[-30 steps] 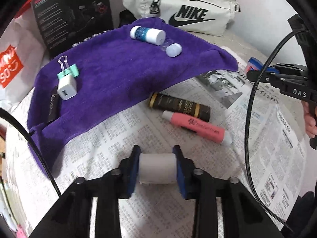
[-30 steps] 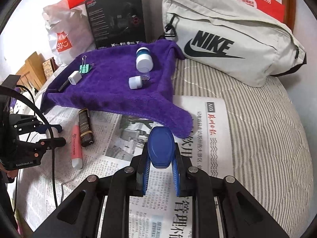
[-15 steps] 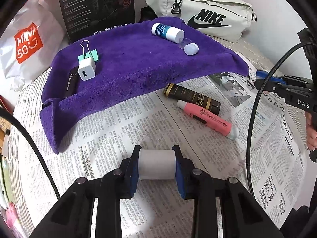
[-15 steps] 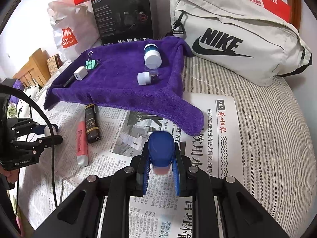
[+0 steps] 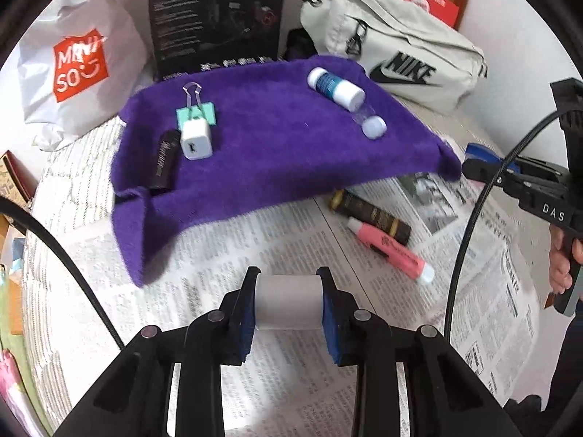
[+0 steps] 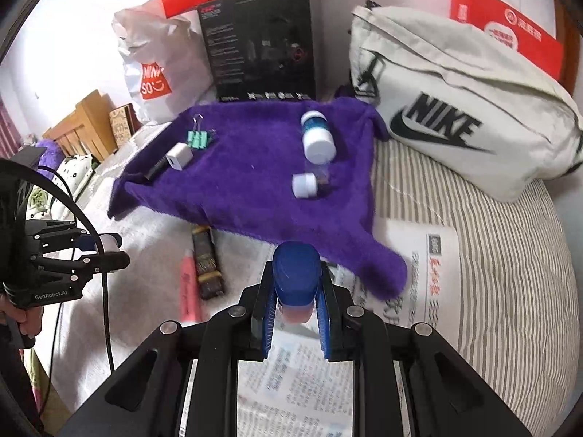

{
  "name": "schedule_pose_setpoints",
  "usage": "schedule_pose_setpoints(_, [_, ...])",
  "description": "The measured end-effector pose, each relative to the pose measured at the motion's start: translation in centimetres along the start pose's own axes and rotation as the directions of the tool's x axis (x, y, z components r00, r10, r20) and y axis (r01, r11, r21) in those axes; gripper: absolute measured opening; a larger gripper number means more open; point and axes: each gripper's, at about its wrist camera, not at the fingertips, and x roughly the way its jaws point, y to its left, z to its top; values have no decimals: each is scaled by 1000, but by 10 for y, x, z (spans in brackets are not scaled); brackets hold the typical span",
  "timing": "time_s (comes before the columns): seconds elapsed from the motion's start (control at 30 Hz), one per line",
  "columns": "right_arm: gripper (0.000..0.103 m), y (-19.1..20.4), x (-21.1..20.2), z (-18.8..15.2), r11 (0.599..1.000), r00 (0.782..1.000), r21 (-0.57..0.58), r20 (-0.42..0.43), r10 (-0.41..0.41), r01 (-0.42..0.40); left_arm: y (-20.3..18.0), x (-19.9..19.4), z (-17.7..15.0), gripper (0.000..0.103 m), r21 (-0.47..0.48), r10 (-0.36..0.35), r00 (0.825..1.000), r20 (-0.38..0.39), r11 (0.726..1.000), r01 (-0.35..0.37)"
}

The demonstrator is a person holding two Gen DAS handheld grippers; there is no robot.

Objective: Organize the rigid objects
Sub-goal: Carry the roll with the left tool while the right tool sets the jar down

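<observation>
Above the newspaper (image 5: 218,276), each hand-held gripper is clamped: left (image 5: 289,304) on a white cylinder (image 5: 289,302), right (image 6: 296,313) on a blue-capped bottle (image 6: 296,276).

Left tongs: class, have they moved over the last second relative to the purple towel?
Yes. The left tongs, shut on the white cylinder, advanced toward the purple towel, whose edge looms closer.

On the towel (image 5: 277,160), the charger (image 5: 195,139) lies left of the bottle (image 5: 336,88), tubes (image 5: 371,215) on newspaper (image 5: 218,266) before it.

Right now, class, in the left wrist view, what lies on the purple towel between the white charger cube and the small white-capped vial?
Nothing: between the charger cube and the vial there is only bare purple towel. The right wrist view shows the same.
</observation>
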Motion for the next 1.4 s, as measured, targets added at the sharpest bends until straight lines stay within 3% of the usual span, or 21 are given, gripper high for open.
schedule_pose_setpoints(0.37, [20,2,9,34,1000,1000,-13,13,29,-29,36,-9,34,29,-55,12,999,46,998,-10])
schedule_pose_setpoints(0.73, [20,-8,36,53,1000,1000,-12,-22,7,-7,64,3,62,29,-113,-8,997,77,993,16])
schedule_pose_setpoints(1.1, [20,-13,88,63,1000,993,-21,-114,-16,14,67,18,71,29,-103,-26,998,63,994,33])
schedule_pose_setpoints(1.4, [20,-12,108,61,999,990,-25,-137,-23,20,77,25,72,29,-117,-33,998,54,992,40])
